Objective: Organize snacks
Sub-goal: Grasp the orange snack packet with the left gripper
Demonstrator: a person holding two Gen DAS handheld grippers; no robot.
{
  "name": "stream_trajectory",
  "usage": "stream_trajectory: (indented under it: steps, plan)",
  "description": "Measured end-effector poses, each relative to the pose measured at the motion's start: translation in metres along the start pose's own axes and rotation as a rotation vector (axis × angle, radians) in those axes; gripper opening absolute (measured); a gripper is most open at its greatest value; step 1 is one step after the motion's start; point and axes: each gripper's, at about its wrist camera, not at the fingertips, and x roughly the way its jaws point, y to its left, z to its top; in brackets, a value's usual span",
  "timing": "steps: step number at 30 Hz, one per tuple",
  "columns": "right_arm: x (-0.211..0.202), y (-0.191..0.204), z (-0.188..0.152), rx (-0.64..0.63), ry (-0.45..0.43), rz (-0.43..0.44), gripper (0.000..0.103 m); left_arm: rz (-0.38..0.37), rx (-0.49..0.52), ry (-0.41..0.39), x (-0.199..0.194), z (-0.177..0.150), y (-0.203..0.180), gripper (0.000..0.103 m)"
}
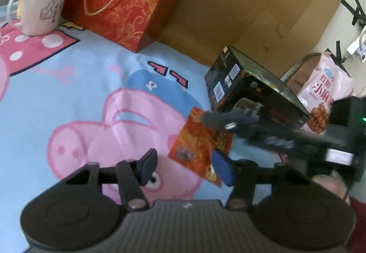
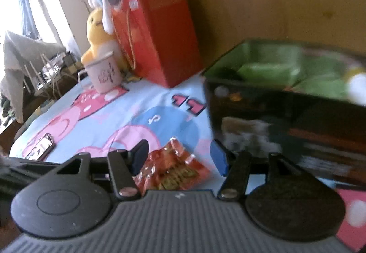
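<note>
An orange-red snack packet sits crumpled between the fingers of my right gripper, which is shut on it. In the left wrist view the same packet hangs over the cartoon cloth, with the right gripper reaching in from the right at its top corner. My left gripper is open just in front of the packet, nothing pressed between its pads. A black snack box stands open-topped behind the packet. In the right wrist view the box is close on the right and shows green contents.
A pink snack bag stands behind the box. At the back are a red gift bag, a white mug and a yellow plush toy. A phone lies on the blue cloth. A wooden board rises behind.
</note>
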Motion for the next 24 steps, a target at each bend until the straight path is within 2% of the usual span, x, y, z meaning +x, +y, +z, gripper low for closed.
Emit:
stream_trajectory:
  steps: [1, 3, 6, 7, 8, 10, 14, 16, 17, 19, 22, 24]
  plan:
    - [0.0, 0.002, -0.002, -0.011, -0.012, -0.004, 0.045, 0.003, 0.012, -0.007, 0.002, 0.0, -0.002, 0.045]
    - [-0.01, 0.001, -0.005, 0.017, 0.01, 0.036, 0.023, 0.016, 0.046, -0.019, 0.005, -0.002, -0.008, 0.045]
    - [-0.041, -0.002, -0.025, 0.065, 0.001, 0.035, 0.014, 0.037, 0.119, -0.039, 0.006, -0.01, -0.019, 0.045]
    - [-0.053, -0.003, -0.033, 0.082, -0.005, 0.034, 0.012, 0.021, 0.14, -0.036, 0.005, -0.013, -0.024, 0.041]
    - [-0.068, -0.003, -0.044, 0.098, -0.014, 0.035, 0.008, -0.02, 0.155, -0.014, 0.005, -0.018, -0.029, 0.041]
    - [-0.095, -0.003, -0.064, 0.113, -0.046, 0.003, 0.008, -0.052, 0.213, 0.001, 0.005, -0.031, -0.048, 0.04]
    - [-0.147, -0.015, -0.103, 0.188, -0.102, -0.032, 0.014, -0.14, 0.323, 0.031, 0.004, -0.057, -0.084, 0.043]
    - [-0.162, -0.023, -0.113, 0.214, -0.107, -0.048, 0.022, -0.207, 0.32, 0.073, 0.001, -0.058, -0.088, 0.047]
    - [-0.171, -0.023, -0.119, 0.213, -0.118, -0.063, 0.038, -0.216, 0.307, 0.085, 0.0, -0.057, -0.087, 0.048]
    - [-0.186, -0.017, -0.128, 0.165, -0.147, -0.097, 0.055, -0.221, 0.271, 0.121, -0.003, -0.051, -0.08, 0.049]
    - [-0.181, 0.002, -0.13, 0.05, -0.13, -0.132, 0.056, -0.271, 0.21, 0.206, -0.004, -0.047, -0.07, 0.049]
    - [-0.169, 0.012, -0.129, -0.021, -0.111, -0.141, 0.056, -0.269, 0.201, 0.221, -0.005, -0.048, -0.068, 0.049]
